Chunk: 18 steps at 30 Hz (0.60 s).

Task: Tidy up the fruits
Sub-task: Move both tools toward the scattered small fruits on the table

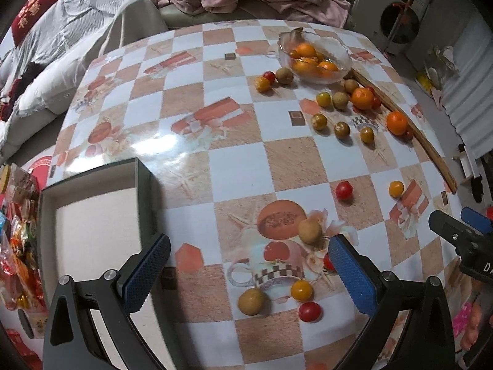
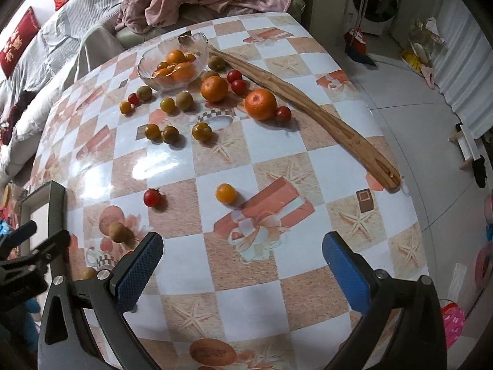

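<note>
Fruit lies scattered on a checked tablecloth. A glass bowl at the far side holds several oranges. Two loose oranges sit near it among small tomatoes and brown fruits. My left gripper is open and empty above a brown fruit, a yellow tomato and a red tomato. Another brown fruit lies just ahead. My right gripper is open and empty over bare cloth, short of a yellow tomato and a red tomato.
An empty grey box sits at the table's left edge. A long wooden stick lies along the right side. Snack packets are left of the box. A sofa with clothes stands behind the table.
</note>
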Available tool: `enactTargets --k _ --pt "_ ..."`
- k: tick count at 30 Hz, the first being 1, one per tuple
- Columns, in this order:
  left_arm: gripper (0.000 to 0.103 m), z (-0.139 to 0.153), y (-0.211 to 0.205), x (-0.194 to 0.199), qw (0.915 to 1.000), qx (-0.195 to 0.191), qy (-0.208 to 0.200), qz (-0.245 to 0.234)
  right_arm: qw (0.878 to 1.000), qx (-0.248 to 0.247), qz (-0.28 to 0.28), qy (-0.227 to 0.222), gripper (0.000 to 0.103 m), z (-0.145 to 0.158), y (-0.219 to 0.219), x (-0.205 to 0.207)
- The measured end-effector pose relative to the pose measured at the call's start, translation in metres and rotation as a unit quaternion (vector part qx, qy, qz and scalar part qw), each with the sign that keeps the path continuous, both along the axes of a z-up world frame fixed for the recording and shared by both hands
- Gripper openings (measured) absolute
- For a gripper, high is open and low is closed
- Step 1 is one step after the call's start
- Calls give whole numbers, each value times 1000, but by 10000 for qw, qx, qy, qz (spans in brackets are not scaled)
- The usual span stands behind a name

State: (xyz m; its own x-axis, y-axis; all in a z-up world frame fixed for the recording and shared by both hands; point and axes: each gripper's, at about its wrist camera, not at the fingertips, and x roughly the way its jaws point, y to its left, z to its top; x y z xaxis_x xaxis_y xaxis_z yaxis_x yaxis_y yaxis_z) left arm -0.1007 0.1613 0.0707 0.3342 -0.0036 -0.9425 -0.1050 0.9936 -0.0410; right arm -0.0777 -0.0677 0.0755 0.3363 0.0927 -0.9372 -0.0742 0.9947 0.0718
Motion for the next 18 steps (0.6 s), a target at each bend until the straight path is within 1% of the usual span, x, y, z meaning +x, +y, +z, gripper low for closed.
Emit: enactTargets --k 4,7,10,13,18 --pt "103 -8 -10 0 10000 27 61 7 9999 -38 83 65 103 -6 -2 2" --pt "103 -13 -15 2 9998 -30 154 76 9998 -51 136 129 103 -11 -4 4" --pt "103 -19 -19 5 9997 59 192 146 9996 -29 201 182 103 -14 -6 8" --pt "103 -24 -21 8 9993 16 270 257 9993 -46 289 213 103 -19 -7 13" --pt "103 -30 -26 11 9988 57 351 328 9990 4 370 259 103 -23 -8 18"
